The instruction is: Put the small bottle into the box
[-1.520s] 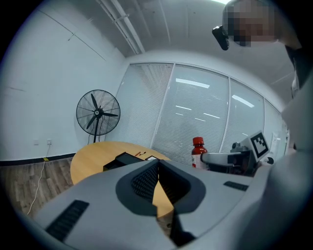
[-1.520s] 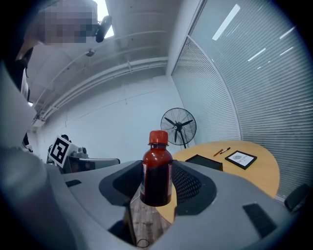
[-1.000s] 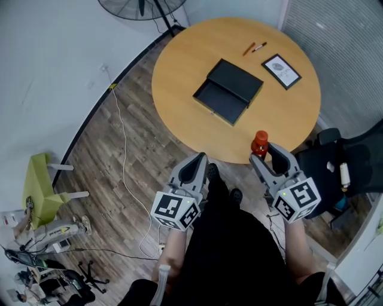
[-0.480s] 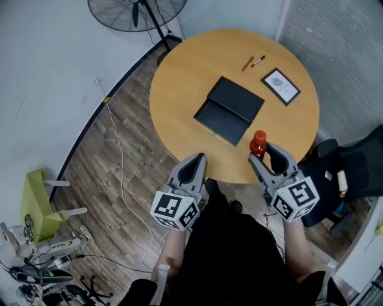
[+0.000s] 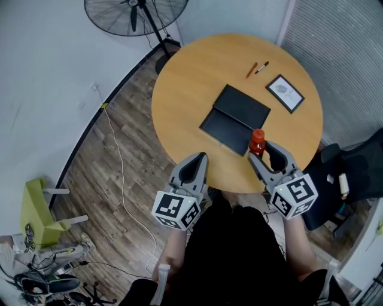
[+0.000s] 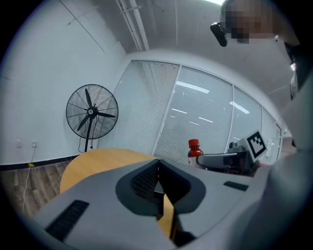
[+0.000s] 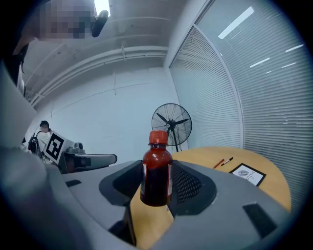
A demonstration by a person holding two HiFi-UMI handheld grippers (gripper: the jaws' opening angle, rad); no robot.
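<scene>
My right gripper [image 5: 264,155] [image 7: 157,193] is shut on a small dark-red bottle [image 5: 257,142] [image 7: 156,170] with a red cap, held upright above the near edge of the round wooden table [image 5: 185,83]. An open black box [image 5: 234,119] lies flat in the middle of the table, just beyond the bottle. My left gripper [image 5: 194,167] [image 6: 157,184] hangs at the table's near edge, shut with nothing between its jaws. The bottle [image 6: 194,152] also shows at the right of the left gripper view.
Two pens [image 5: 257,69] and a black-framed card [image 5: 285,92] lie on the far side of the table. A standing fan [image 5: 135,15] is beyond the table at the left. A dark chair [image 5: 353,173] stands at the right. A white cable [image 5: 119,161] runs over the wooden floor.
Both grippers and the bottle have come forward over the table's near edge, and the bottle now stands close to the black box. The grip on the bottle is unchanged.
</scene>
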